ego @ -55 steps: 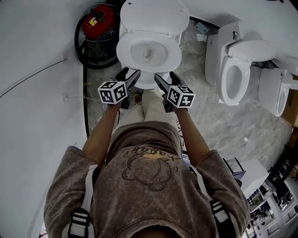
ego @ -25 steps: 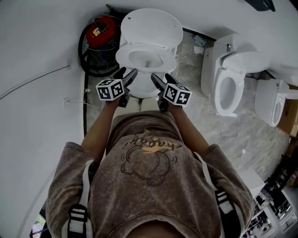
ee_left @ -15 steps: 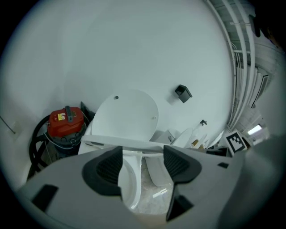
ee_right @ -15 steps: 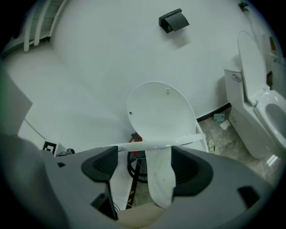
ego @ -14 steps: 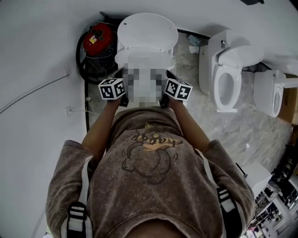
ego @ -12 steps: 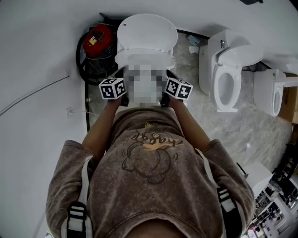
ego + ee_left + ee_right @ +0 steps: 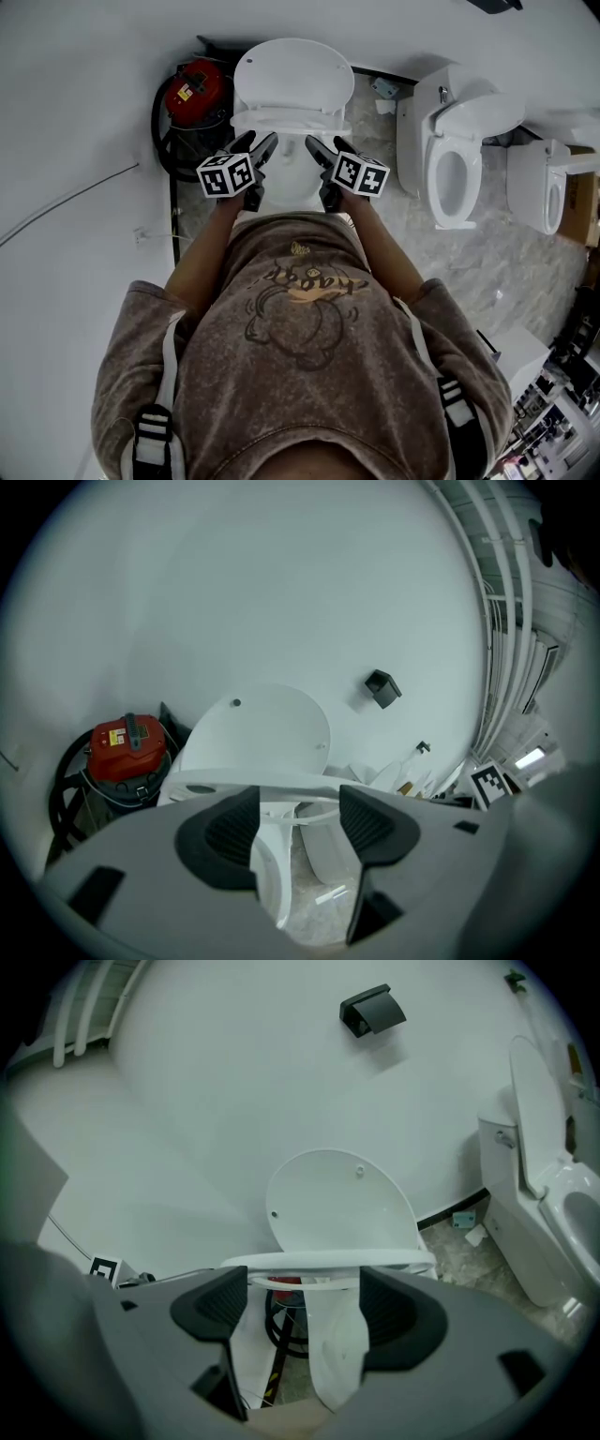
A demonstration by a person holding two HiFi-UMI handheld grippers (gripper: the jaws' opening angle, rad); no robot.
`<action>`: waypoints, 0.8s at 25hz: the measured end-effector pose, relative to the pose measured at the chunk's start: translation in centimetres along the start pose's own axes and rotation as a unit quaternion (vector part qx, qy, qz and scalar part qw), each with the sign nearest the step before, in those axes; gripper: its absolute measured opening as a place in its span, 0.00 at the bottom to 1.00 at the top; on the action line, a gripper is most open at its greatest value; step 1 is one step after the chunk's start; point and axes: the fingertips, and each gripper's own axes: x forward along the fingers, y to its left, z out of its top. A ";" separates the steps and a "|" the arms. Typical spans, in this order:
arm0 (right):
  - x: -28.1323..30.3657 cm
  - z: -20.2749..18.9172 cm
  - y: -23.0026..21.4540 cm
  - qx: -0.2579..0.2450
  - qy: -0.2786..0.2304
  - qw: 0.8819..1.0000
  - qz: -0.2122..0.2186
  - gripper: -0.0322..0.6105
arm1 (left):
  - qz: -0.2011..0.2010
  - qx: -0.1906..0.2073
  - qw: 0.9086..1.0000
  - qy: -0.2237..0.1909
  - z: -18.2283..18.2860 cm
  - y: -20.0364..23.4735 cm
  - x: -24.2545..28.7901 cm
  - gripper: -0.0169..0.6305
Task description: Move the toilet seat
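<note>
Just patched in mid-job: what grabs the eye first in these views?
The white toilet sits at centre, its lid upright and its seat showing as a thin band. The left gripper and right gripper flank its front with jaws apart, the left's closing, and the seat rim crosses each gap ungripped. A red vacuum stands beside it, at picture left.

Seat (image 7: 291, 120) nearer right claw (image 7: 323, 143), closing empty left claw (image 7: 260, 141)
</note>
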 end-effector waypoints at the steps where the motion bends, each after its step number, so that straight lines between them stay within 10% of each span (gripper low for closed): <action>1: 0.1 0.3 0.0 -0.001 0.000 1.000 0.000 0.62 | -0.001 0.001 1.000 -0.001 0.2 0.0 0.1 0.43; 20: 1.7 5.0 0.1 -0.004 -0.013 1.000 0.011 0.62 | -0.014 0.039 0.999 0.001 4.3 -0.2 2.8 0.44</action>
